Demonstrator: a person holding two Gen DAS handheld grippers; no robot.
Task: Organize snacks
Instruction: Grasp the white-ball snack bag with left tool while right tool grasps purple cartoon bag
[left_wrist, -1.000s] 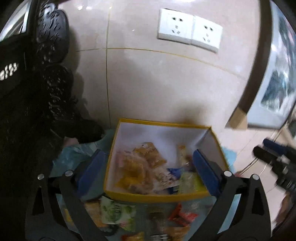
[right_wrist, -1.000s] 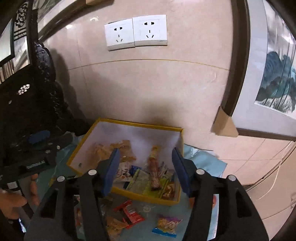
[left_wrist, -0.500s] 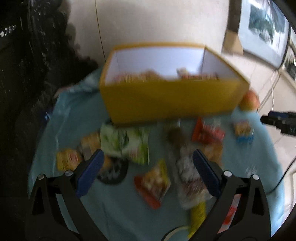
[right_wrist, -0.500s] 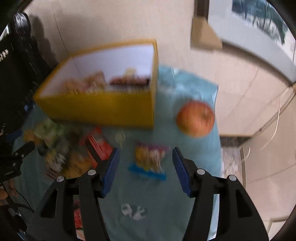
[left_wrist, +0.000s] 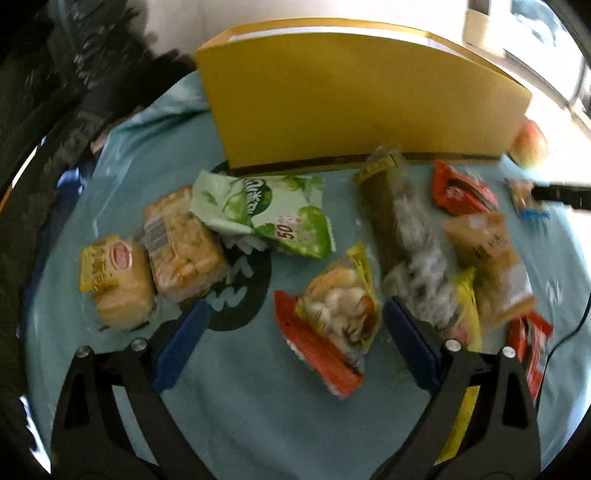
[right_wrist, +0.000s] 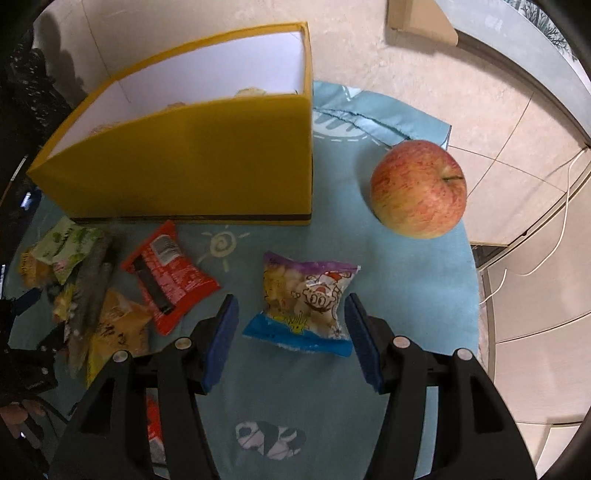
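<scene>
Many small snack packs lie on the blue cloth (left_wrist: 229, 413) in front of the yellow box (left_wrist: 354, 107). On the far left sits a little yellow cake pack (left_wrist: 114, 280), touching a see-through cracker pack (left_wrist: 181, 247). Next comes a green pack (left_wrist: 269, 214), then an orange and yellow nut pack (left_wrist: 332, 317). The left gripper (left_wrist: 295, 347) hangs over that nut pack with its blue fingers (left_wrist: 181, 343) spread wide, holding nothing. Further right is a long brown pack (left_wrist: 402, 225), a red pack (right_wrist: 166, 273), and a purple and blue puffed snack bag (right_wrist: 306, 302). The right gripper (right_wrist: 291, 332) has its fingers wide apart too, one on each side of that bag, not touching it. An apple (right_wrist: 417, 188) sits beside the box's right end.

The packs look light, soft and crinkly. I think they could slip, and a hard squeeze might crush what is inside. A gentle pinch across the puffy middle looks best.
</scene>
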